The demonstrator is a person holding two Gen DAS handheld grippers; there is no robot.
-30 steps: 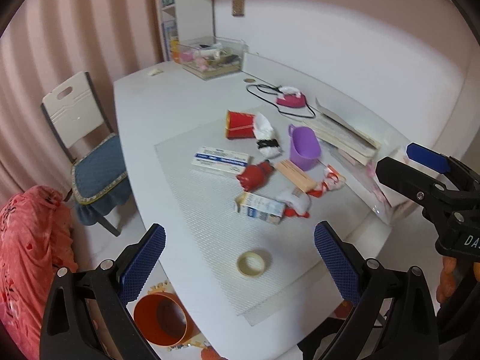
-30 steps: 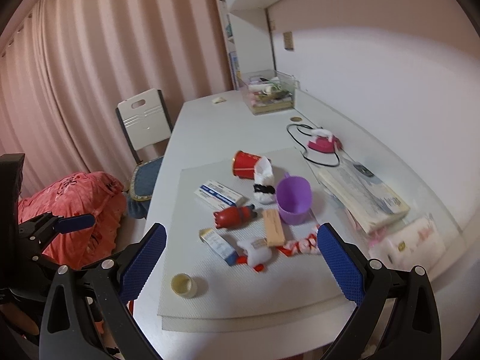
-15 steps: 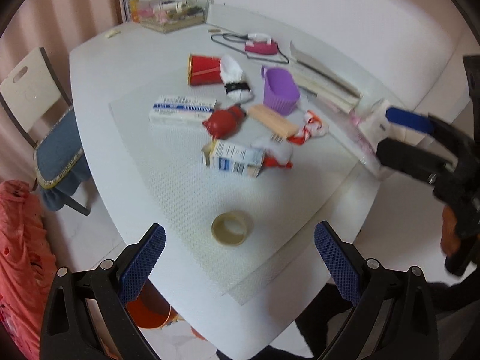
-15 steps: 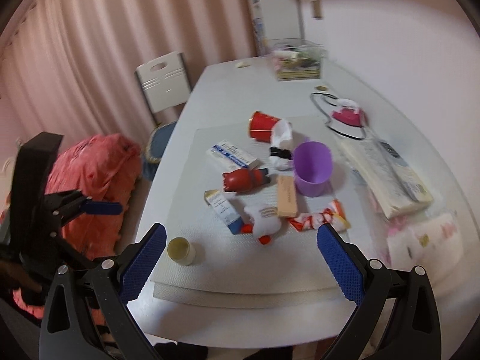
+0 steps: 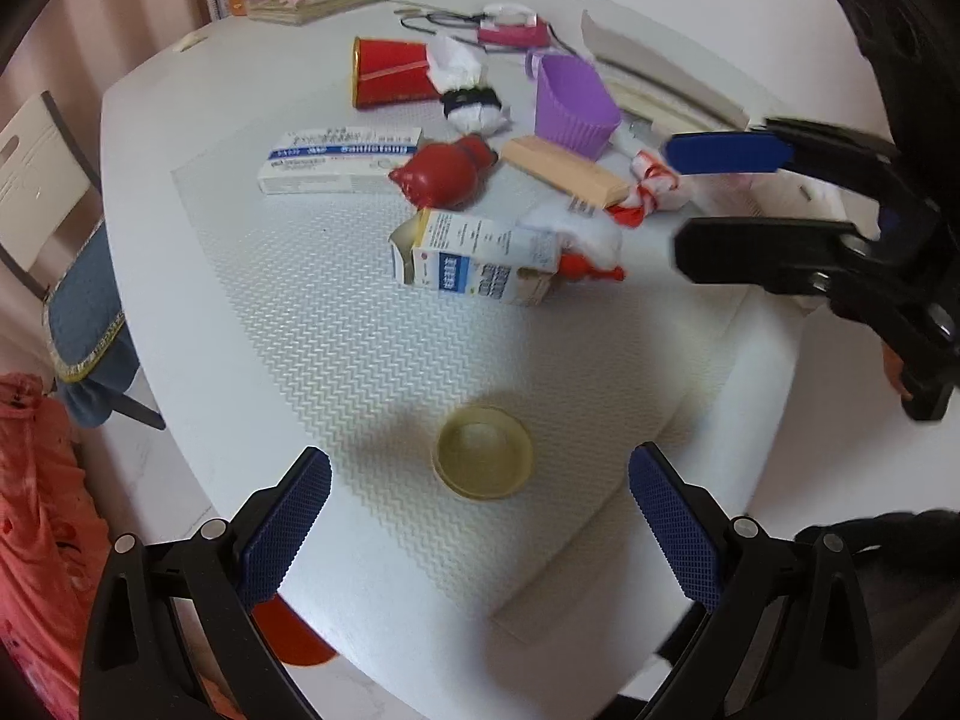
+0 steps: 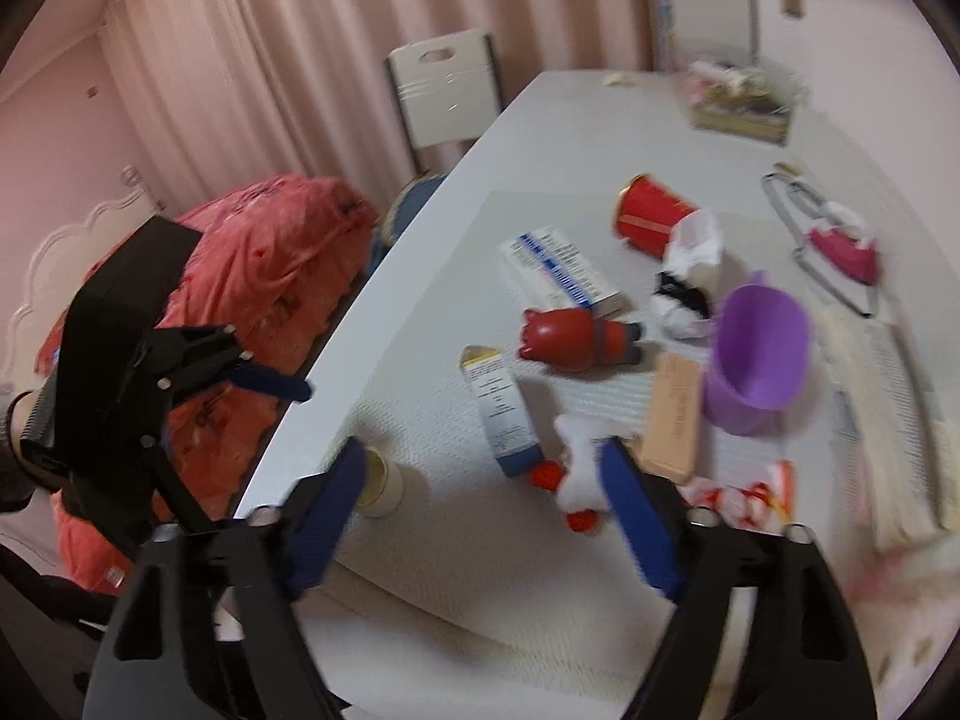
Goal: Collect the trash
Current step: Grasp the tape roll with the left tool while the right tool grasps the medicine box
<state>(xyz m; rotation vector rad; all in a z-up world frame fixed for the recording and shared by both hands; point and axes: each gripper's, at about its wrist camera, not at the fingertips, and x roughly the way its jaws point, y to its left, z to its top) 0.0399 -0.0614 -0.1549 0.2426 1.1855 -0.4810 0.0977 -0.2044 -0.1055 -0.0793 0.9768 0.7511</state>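
1. Your left gripper [image 5: 480,531] hangs steeply over the mat [image 5: 312,324], jaws spread wide and holding nothing.
2. The tape roll [image 5: 483,452] lies flat just ahead of those jaws, centred between the two pads, not touching either.
3. Your right gripper [image 6: 483,501] has just been closing; its jaws now stand about half open with nothing pressed between them.
4. Ahead of the right jaws lies the small carton [image 6: 501,414], its long axis running away from you, with a white-and-red wrapper [image 6: 579,474] touching its near end.
5. The left hand looks nearer its target: the roll is round, so any approach angle should do.
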